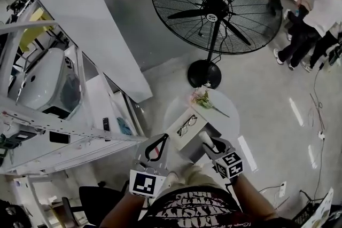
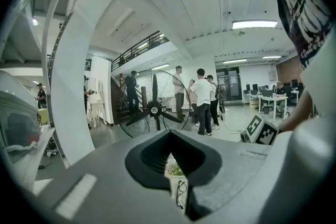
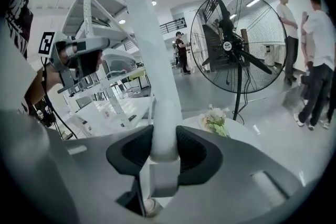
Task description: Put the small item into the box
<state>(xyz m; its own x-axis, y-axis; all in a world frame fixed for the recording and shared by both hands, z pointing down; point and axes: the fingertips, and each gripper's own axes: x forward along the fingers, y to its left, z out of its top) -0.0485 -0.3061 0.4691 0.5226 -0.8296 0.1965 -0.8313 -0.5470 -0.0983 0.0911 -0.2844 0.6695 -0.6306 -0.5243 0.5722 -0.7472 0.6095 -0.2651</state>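
Stage: mid-task, by my reading. The small item (image 3: 164, 147) is gripped but not yet in the box (image 1: 179, 137), so lowering and release are left.
Floor fan (image 1: 216, 8): largest thing in view, upper centre of the frame. It has a round wire cage, dark blades, a thin pole and a disc base.
Table (image 1: 228, 124): round, smooth and white, lower centre of the frame.
Box: pale and rectangular with flat matte faces, at the table's near edge. I cannot tell whether its top is open.
Right gripper (image 1: 210, 144): grey shell with ribbed dark pads. Its jaws are part-way apart and clamped on the small item, at the box's lower right corner.
Left gripper (image 1: 160, 139): same build, with tips closed together and nothing between them, just left of the box.
Flowers (image 1: 203, 97): soft pale sprig with green leaves, beyond the box.
Glasses (image 1: 187, 124): thin dark wire frame lying on the box.
Small item: white, smooth and cylindrical.
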